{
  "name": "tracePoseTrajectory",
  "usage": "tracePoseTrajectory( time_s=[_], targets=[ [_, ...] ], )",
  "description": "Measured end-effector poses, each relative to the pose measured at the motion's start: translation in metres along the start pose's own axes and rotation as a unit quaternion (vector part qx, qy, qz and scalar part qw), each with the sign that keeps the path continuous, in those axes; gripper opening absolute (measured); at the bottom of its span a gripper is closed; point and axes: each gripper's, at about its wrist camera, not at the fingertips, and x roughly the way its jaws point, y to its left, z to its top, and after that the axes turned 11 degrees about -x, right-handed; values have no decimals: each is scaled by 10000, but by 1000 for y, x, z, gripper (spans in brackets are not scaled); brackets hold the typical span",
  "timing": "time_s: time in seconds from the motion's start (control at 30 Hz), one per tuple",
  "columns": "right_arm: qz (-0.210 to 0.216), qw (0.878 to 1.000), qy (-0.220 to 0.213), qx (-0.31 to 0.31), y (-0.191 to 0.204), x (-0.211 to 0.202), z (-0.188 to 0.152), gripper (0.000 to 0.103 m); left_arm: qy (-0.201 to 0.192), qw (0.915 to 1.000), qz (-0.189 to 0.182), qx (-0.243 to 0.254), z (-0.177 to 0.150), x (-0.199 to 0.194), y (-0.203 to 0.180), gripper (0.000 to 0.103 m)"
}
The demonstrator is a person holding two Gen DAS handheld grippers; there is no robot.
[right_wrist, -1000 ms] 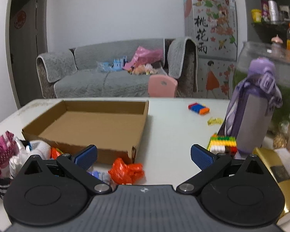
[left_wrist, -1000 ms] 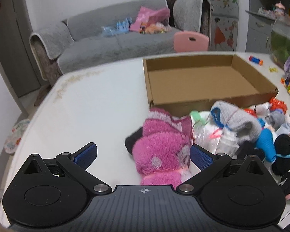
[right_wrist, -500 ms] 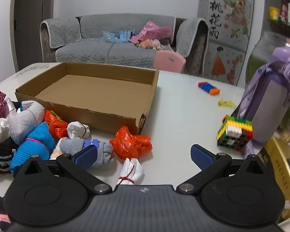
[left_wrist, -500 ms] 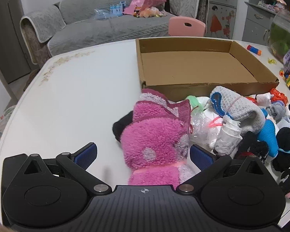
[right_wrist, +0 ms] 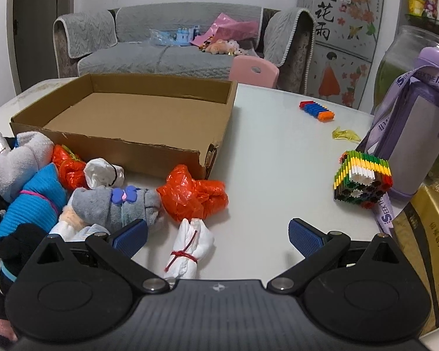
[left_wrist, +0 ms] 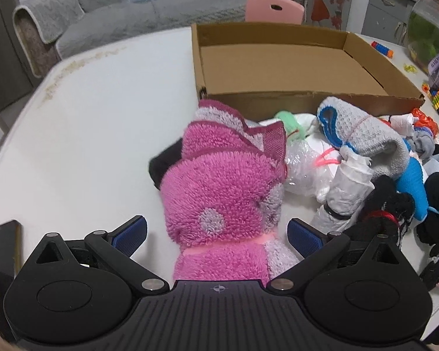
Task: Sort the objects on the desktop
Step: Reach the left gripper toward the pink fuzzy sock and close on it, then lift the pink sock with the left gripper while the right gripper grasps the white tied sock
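Pink terry cloth fills the space ahead of my left gripper (left_wrist: 216, 234): the pink sock bundle (left_wrist: 222, 196) lies on the desk (left_wrist: 102, 117) between the wide-spread pads, neither of which seems to touch it. The cardboard box (left_wrist: 292, 67) sits empty just behind the pile. My worry here is the bulk. The bundle is fat and soft, so closing on it may pinch only the fluff and let it slip out on the lift. It also leans against a black sock (left_wrist: 164, 166) and the clear plastic bag (left_wrist: 304, 169), which could drag along.

From the right wrist, my right gripper (right_wrist: 218, 237) is equally wide and holds nothing. The white roll tied with red thread (right_wrist: 188, 251) lies between the pads, nearer the left one. The grey bundle (right_wrist: 117, 207) and the orange bag (right_wrist: 193, 194) crowd close, so a careless close could catch the grey one instead, or nudge the roll sideways.
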Motion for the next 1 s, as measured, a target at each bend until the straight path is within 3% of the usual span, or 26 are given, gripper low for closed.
tracePoseTrajectory(
  time_s=[0.2, 0.43, 0.53, 0.63, 0.73, 1.0],
  targets=[
    [-152, 9989, -258, 353, -15, -13, 2, 102, 13, 10000, 46, -57, 0, 1, 0, 102],
    [-94, 9997, 207, 19, -1, -2, -2, 99, 25, 10000, 49, 14, -1, 2, -3, 99],
    [-55, 9995, 290, 67, -1, -1, -2, 102, -7, 10000, -58, 54, -3, 1, -3, 81],
    [77, 9988, 395, 260, -5, 1, -6, 102, -39, 9998, -186, -2, -3, 0, 0, 71],
    [302, 9968, 532, 520, -12, 6, -8, 103, -74, 9998, -176, 20, -3, -1, -1, 67],
    [195, 9972, 566, 455, -7, 3, -11, 103, -197, 9995, -62, 247, -6, -3, -8, 63]
  ],
)
